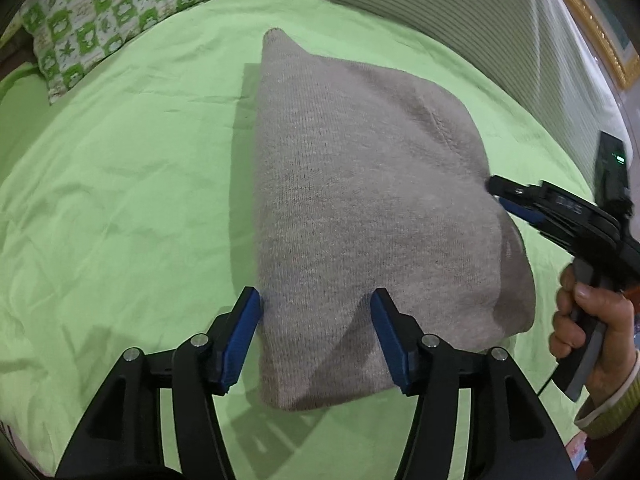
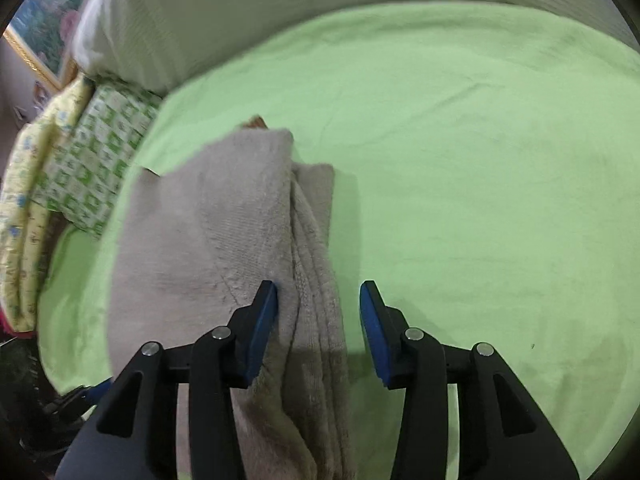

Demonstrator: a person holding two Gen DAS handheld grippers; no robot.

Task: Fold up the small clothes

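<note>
the bed (image 1: 120,184), under a light green sheet, carries everything; a striped headboard cushion (image 1: 440,20) runs along its far edge and a green-patterned pillow (image 1: 92,20) sits at the far left corner. the grey knit garment (image 1: 360,208) lies near the middle of the bed, already folded into a thick stacked bundle whose layered edges show in the right wrist view (image 2: 312,280).

the left gripper (image 1: 316,320) hangs over the near left corner of the bundle with its jaws apart; the knit sits between them, but the pads do not look pressed in. the right gripper (image 2: 318,312) is also parted, straddling the bundle's right edge, one blue finger (image 2: 266,320) touching the wool, the other over bare sheet. a hand (image 1: 588,320) grips its handle.

the fold looks about finished and this reads as the release. to do it well, both tools should lift straight off without snagging the loose knit, so the stacked layers stay aligned; a light press on top would flatten the puffed upper layer.
</note>
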